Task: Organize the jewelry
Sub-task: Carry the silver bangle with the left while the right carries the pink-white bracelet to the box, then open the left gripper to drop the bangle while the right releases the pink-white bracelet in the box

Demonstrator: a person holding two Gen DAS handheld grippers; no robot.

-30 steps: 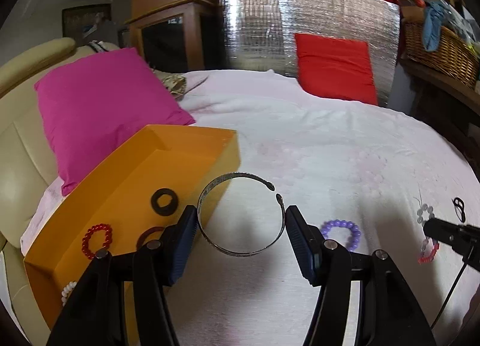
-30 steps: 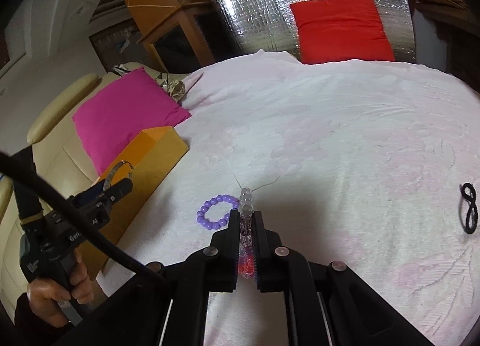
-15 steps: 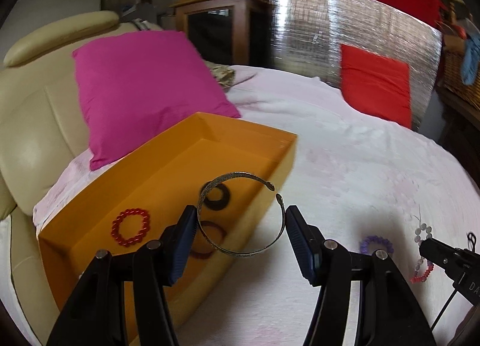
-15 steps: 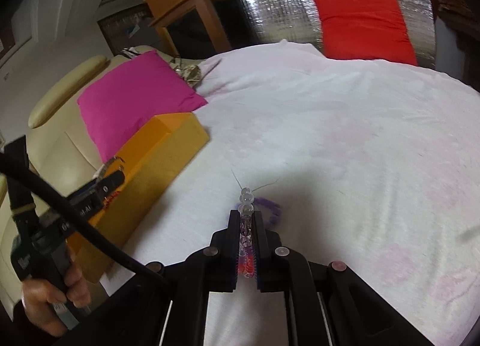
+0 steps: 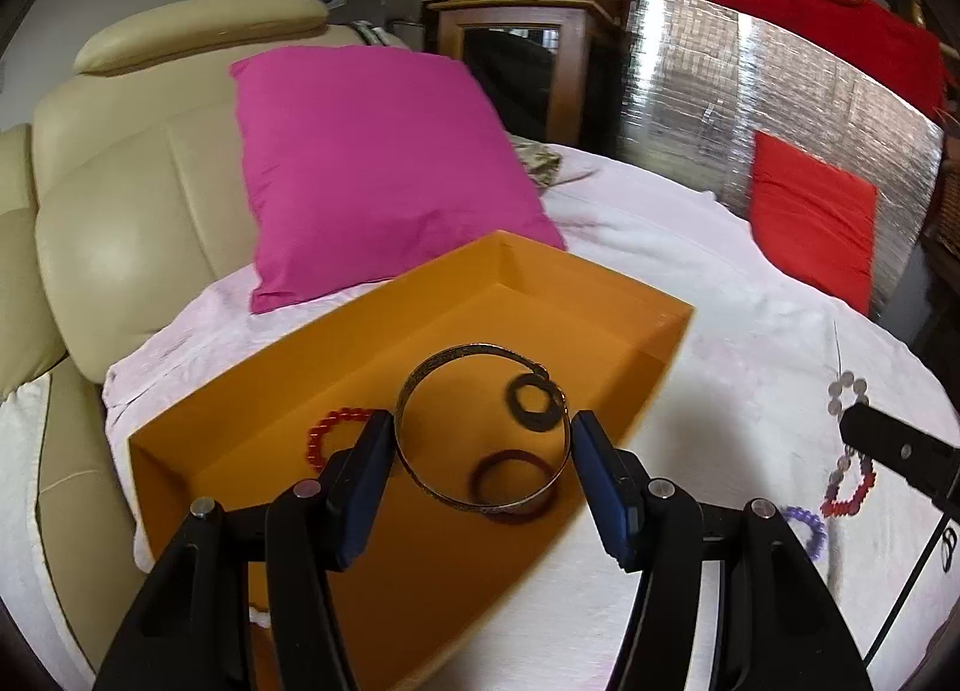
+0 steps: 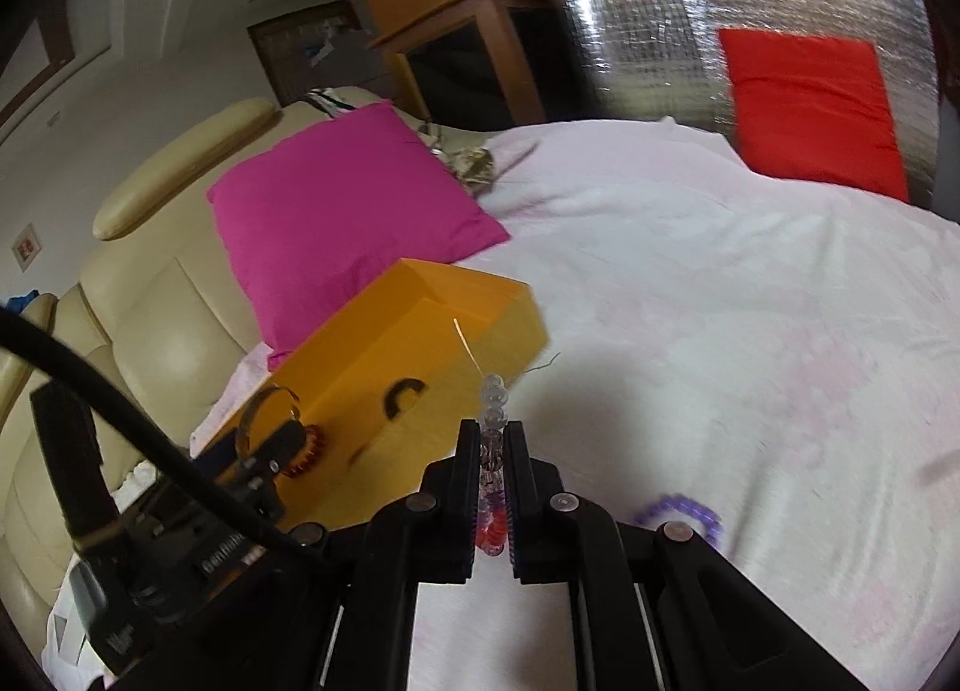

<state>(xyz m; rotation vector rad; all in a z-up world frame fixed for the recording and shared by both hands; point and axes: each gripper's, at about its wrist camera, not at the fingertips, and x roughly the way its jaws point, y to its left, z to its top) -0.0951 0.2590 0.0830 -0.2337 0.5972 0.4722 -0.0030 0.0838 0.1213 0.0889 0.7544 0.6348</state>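
My left gripper (image 5: 480,427) is shut on a patterned metal cuff bangle (image 5: 401,409), its blue pads pressing on either side. It hangs over the open orange box (image 5: 600,271). Inside the box lie a red bead bracelet (image 5: 327,427), a flat black ring (image 5: 516,409) and a dark red ring (image 5: 480,478). My right gripper (image 6: 492,430) is shut on a bracelet of clear and red beads (image 6: 493,403), held above the bed just right of the box (image 6: 420,343). A purple bead bracelet (image 6: 684,514) lies on the sheet beside it.
The box sits on a pale pink bedsheet (image 6: 720,331) by a magenta cushion (image 5: 372,163) and a cream padded headboard (image 5: 120,211). A red cushion (image 6: 810,109) leans on a silver foil panel at the far side. A black cable (image 6: 120,421) crosses the right view.
The left gripper has carried the bangle from above the sheet to over the box. The right gripper, with its bead bracelet, has moved left towards the box, past the purple bracelet.
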